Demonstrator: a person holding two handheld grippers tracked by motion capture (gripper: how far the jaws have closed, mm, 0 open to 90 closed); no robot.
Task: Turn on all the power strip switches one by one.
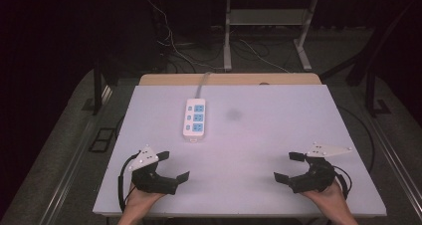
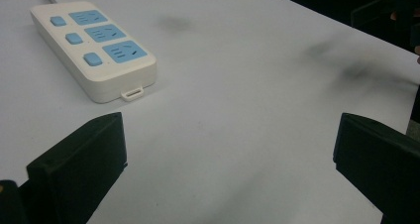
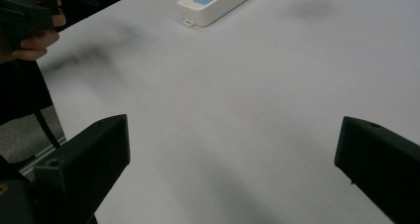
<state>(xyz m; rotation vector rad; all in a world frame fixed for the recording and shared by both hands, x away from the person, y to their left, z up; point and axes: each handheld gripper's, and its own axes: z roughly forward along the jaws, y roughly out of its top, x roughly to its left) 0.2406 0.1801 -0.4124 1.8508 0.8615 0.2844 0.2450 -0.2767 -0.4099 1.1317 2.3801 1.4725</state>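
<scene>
Resting at the near edge of the white table, the left gripper and right gripper each sit in a hand, jaws spread wide and turned inward toward the bare middle; nothing lies between either pair. This reads as a ready stance, with both tools released and kept low and apart so that either could advance. Ahead of the left gripper, well apart from it, the power strip lies flat on the left-centre of the table, its long axis running away from the person and its grey cord leaving over the far edge, which probably keeps the cable out of the working area. Beyond the table stand desk legs and loose floor cables. The left gripper view resolves what the high view blurs: three blue sockets, three blue switches beside them, and a small tab at the strip's near end. The right gripper view adds the other hand at its upper left and a faint grey smudge on the tabletop.
</scene>
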